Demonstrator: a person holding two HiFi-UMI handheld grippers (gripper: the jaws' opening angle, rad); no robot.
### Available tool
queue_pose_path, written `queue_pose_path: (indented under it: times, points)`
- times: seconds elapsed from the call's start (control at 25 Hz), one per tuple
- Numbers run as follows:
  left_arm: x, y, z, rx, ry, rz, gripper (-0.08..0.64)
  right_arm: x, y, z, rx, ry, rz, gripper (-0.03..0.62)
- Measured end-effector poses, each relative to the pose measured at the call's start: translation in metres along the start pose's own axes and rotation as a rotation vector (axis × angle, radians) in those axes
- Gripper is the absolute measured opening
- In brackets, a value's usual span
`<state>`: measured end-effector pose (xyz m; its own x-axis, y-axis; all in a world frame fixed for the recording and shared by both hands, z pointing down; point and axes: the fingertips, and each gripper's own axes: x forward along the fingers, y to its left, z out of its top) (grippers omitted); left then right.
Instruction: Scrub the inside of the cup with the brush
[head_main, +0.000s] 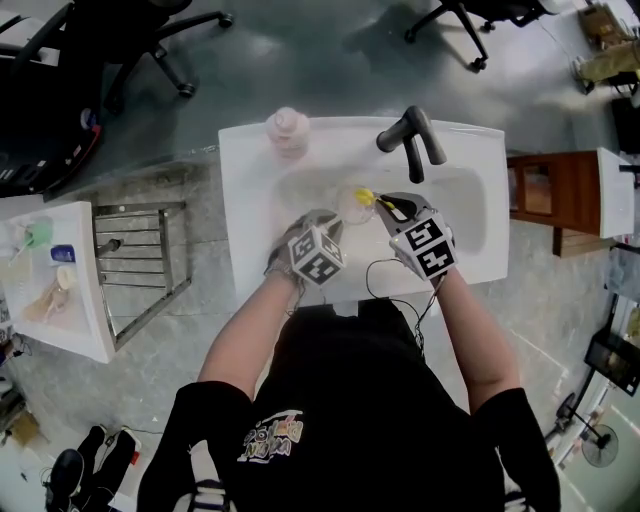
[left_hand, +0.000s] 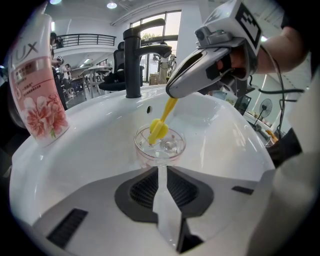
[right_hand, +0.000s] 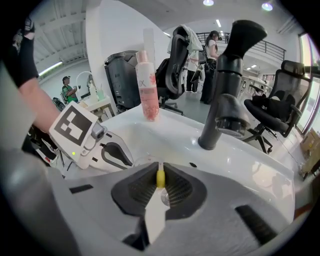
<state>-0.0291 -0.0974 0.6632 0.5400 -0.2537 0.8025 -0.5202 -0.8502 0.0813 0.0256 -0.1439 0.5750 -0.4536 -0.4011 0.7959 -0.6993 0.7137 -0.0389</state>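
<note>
A clear cup (left_hand: 160, 146) stands in the white sink (left_hand: 90, 150), seen in the head view as cup (head_main: 353, 204). My left gripper (left_hand: 160, 170) is shut on the cup's near wall; in the head view, left gripper (head_main: 333, 222) is just left of the cup. A yellow brush (left_hand: 161, 126) slants down from the right, its head inside the cup. My right gripper (right_hand: 161, 172) is shut on the brush handle (right_hand: 161, 179) and shows above the cup as right gripper (left_hand: 172, 92) and right of it as right gripper (head_main: 388, 205).
A black faucet (head_main: 412, 140) stands at the sink's back edge, and a pink bottle (head_main: 288, 130) at its back left. A metal rack (head_main: 140, 265) and a white shelf (head_main: 85, 310) with small items are at left. A wooden cabinet (head_main: 550, 195) is at right.
</note>
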Motion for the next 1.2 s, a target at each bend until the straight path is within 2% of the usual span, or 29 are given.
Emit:
queue_pose_path:
  times: [0.32,0.76,1.2]
  points:
    - [0.000,0.000,0.000,-0.001,0.001,0.002,0.049,-0.006,0.007,-0.015,-0.026,0.068,0.037,0.037]
    - [0.001,0.000,0.001,-0.002,0.001,0.004,0.049,-0.003,0.029,-0.023,-0.064,0.135,0.145,0.037]
    - [0.001,0.000,0.000,-0.003,0.006,0.005,0.049,0.010,0.051,-0.016,0.009,0.088,0.203,0.038]
